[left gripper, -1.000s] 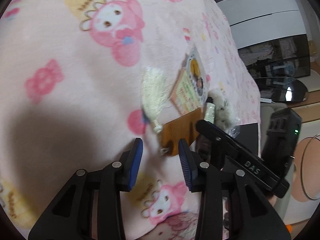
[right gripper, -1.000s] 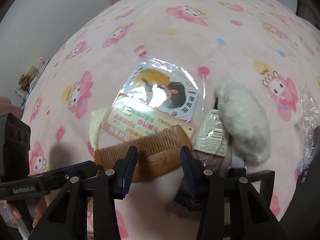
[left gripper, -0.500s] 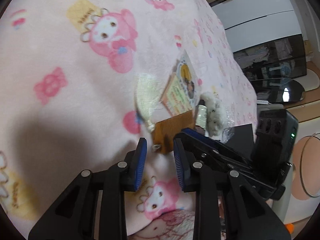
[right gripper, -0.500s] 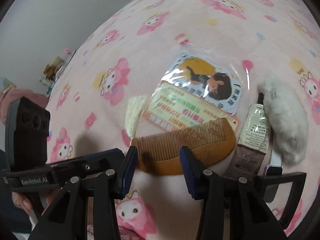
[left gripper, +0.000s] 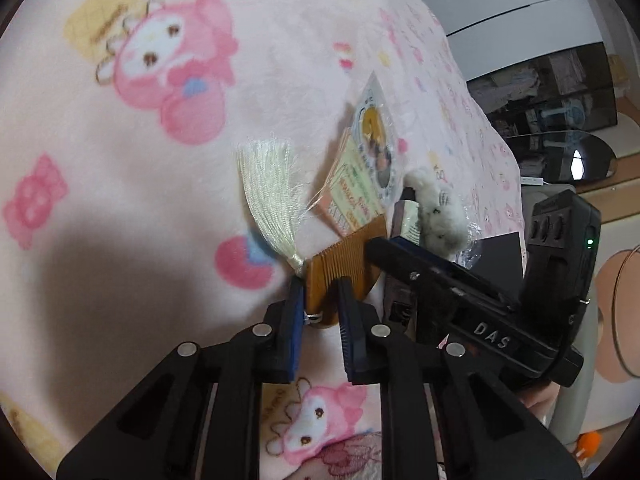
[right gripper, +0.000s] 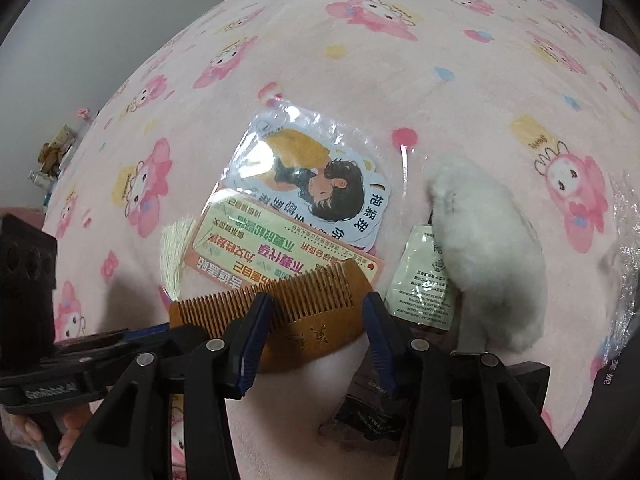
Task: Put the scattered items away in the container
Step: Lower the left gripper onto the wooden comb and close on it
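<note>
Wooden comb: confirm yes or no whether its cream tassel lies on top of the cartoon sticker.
No. The tassel lies on the pink blanket, left of the sticker, apart from it.

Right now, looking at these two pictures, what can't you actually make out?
- The container: in neither view.
- Dark packet, right wrist view: mostly behind the right gripper, print too small.
- Wooden comb, left wrist view: the end with the tassel is pinched in the left gripper, hidden by the pads.
- Clear plastic, right wrist view: cut off by the edge.
- Dark cabinet, left wrist view: contents too small.
</note>
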The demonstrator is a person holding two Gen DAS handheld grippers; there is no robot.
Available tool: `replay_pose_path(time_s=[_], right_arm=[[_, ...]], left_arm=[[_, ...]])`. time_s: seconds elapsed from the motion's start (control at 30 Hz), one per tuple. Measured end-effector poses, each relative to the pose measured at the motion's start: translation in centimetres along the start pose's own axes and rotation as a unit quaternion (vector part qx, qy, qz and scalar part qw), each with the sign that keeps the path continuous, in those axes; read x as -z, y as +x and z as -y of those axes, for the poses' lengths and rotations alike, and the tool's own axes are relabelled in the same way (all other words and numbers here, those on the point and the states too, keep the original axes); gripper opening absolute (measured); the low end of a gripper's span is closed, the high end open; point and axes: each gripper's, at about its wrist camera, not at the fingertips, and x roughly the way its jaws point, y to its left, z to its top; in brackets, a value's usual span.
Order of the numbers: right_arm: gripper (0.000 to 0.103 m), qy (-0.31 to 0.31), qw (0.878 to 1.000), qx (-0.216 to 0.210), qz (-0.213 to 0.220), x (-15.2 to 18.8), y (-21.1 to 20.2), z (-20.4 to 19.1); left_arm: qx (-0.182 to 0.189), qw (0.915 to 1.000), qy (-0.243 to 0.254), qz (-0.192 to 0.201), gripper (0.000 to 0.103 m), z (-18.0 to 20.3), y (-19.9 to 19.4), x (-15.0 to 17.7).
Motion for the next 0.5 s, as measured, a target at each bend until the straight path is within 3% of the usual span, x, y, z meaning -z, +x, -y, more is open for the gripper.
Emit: replay_pose_path(time_s=[0.13,0.27,0.37,0.5], right_arm=[[0.047,0.006,1.0,-0.005,-0.004,0.4,-0.6,-0.6],[0.049,-0.011,0.999,-0.032,-0.01,0.9,-0.8,-2.0],[0.05,-0.024,0.998,-0.046,-0.018,1.2,-0.1,-3.0],[0.05,-0.048,0.997,-0.056,-0.016,0.7,0.7,-4.4]], left_arm=[[0.0,0.9997,0.004,0.022,0.012,-1.1,-3.2,0.9],[-0.029,0.9985,-0.024,0.038,0.015,-4.0,-6.0,1.6],[-0.042,0.9974,-0.05,0.03,0.029,-5.0,-5.8,1.7],[-0.057,0.9965,-0.047,0.04,0.036,-4.5,-5.5,2.1]])
